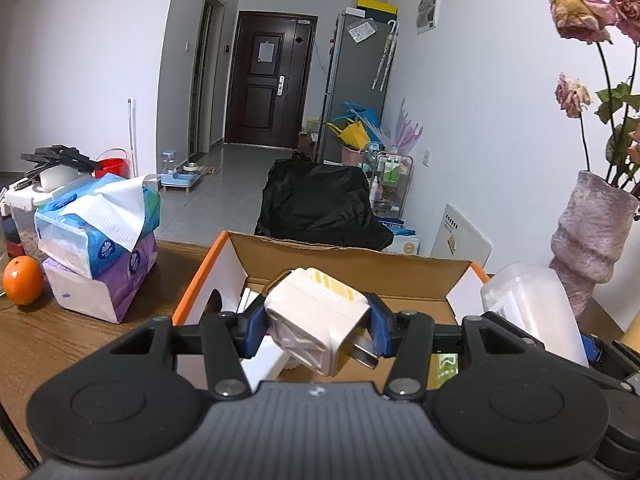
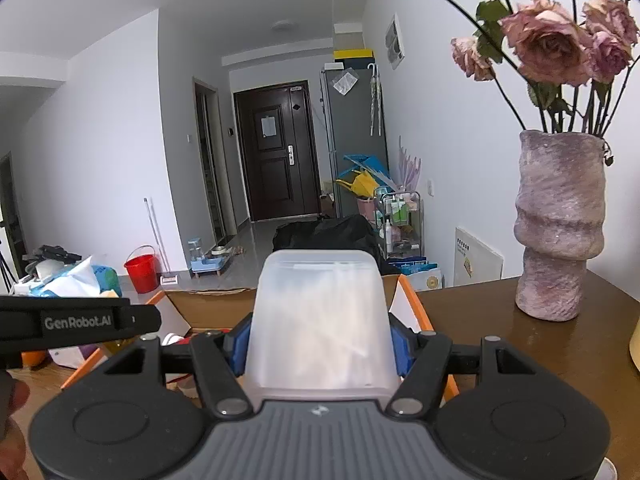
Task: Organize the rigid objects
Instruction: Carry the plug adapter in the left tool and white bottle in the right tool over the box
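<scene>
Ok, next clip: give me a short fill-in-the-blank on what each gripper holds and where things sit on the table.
1. The left gripper is shut on a white ____ with metal prongs.
2. The right gripper is shut on a translucent plastic ____.
3. Both held items are above an open cardboard box with ____ edges.
4. The orange sits beside the stacked ____ packs.

Missing words: plug adapter; container; orange; tissue

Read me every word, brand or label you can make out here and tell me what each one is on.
"GenRobot.AI": on the black body of the left gripper, seen from the right wrist.
White plug adapter: yellow print, too blurred to read.
White board against the wall: print too small.
Tissue packs: logos only, unreadable.
</scene>
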Tool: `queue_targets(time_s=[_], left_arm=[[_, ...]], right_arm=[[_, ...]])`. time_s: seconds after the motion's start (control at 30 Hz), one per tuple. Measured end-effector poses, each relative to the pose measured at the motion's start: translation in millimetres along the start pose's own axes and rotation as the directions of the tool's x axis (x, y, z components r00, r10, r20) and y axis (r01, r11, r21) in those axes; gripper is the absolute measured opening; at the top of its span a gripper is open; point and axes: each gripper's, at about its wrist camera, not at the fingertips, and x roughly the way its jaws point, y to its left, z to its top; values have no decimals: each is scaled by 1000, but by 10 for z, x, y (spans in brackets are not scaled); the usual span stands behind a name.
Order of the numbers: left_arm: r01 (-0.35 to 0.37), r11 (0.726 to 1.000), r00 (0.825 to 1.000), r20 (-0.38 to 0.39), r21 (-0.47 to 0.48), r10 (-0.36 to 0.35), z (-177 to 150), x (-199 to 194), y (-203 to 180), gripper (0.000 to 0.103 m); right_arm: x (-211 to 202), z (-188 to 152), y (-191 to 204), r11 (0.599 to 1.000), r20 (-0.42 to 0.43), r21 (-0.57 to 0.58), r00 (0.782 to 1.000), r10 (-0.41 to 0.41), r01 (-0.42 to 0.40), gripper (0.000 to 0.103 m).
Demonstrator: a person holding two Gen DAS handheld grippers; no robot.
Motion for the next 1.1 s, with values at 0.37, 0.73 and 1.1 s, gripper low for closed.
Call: queue_targets(time_s=[0.37,0.73,1.1], left_arm=[[-13,1000,1000,-16,14,13,35,255,32,52],[-29,999,999,-36,27,30,20,424,48,52],[-42,999,998,-45,30,43,33,545,83,53]], right_arm=[[295,4,0,1000,-29,-4,1000,6,-6,64],[520,-21,35,999,-56,-34,998,1,-3,64],[655,-23,38,998,-94,-55,996,-4,-1,64]])
